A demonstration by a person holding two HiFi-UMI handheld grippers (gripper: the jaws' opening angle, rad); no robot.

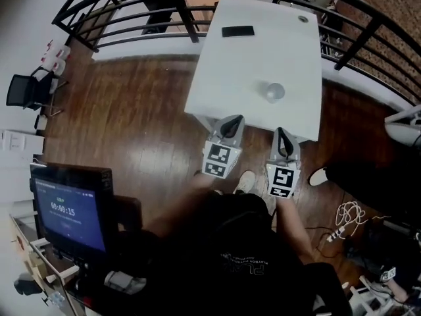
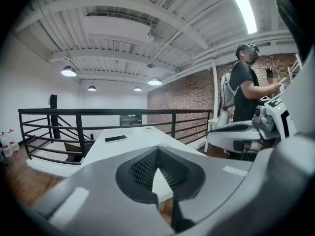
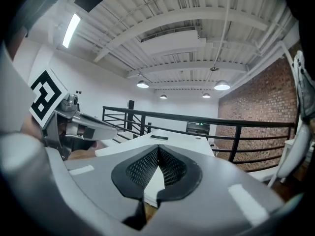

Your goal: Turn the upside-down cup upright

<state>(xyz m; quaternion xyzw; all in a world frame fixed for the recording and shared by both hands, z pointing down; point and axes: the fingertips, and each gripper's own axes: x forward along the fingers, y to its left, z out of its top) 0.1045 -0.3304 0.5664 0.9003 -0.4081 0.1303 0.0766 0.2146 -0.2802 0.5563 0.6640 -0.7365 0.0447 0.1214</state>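
An upside-down translucent grey cup (image 1: 273,92) stands on the white table (image 1: 230,71), nearer its front edge. In the head view both grippers hover just short of that edge, pointing toward the table. My left gripper (image 1: 231,121) is to the cup's left and well short of it, jaws together with nothing in them (image 2: 157,150). My right gripper (image 1: 281,132) is below the cup, also shut and empty (image 3: 158,149). Neither gripper view shows the cup. Each gripper view shows the other gripper (image 2: 246,132) (image 3: 74,124) alongside.
A black phone (image 1: 237,31) (image 2: 116,138) and a small round object (image 1: 302,19) lie at the table's far end. A black railing (image 1: 131,18) runs behind and beside the table. A person (image 2: 245,90) stands at the right; a monitor (image 1: 71,209) and floor cables (image 1: 348,216) are near me.
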